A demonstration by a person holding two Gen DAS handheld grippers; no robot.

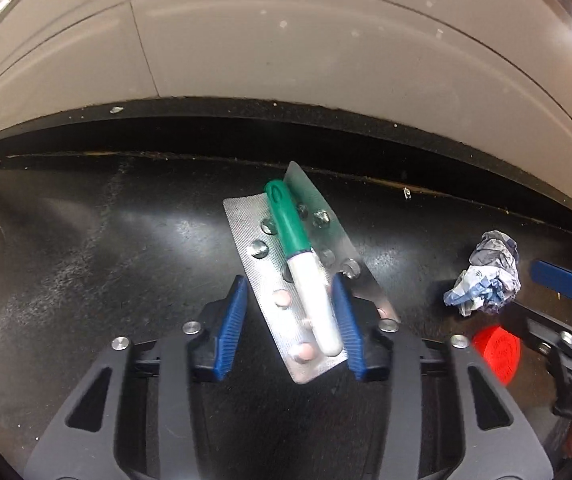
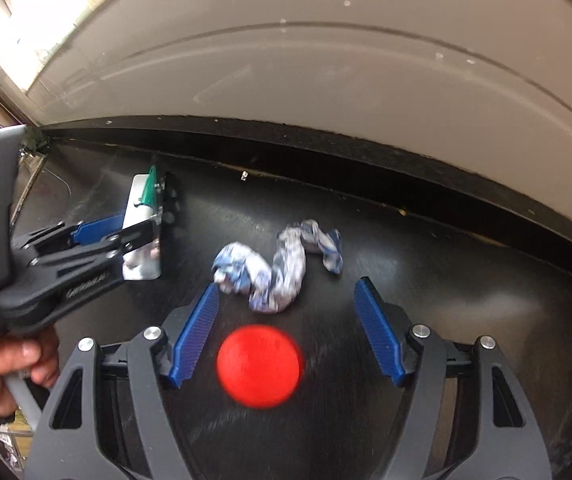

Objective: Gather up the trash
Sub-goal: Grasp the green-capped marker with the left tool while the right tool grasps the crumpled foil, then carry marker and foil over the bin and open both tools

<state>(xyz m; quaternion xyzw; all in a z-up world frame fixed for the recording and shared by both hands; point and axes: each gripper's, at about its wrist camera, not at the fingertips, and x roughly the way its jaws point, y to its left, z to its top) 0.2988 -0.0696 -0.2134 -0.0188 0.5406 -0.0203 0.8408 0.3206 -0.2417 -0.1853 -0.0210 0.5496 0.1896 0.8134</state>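
As your left gripper (image 1: 292,320) pinched the pen (image 1: 306,276) and blister pack (image 1: 281,280), your right gripper's (image 2: 286,332) fingers straddled, spread, the red cap (image 2: 259,366) on the bench (image 2: 446,280).

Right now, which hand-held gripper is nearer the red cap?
Right. The right hand-held gripper has the red cap between its open fingers, not touching. The left hand-held gripper sits off to the cap's left, around the pen and blister pack.

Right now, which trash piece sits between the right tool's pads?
The red cap: it lies between the open blue pads, untouched. The crumpled wrapper lies beyond the tips.
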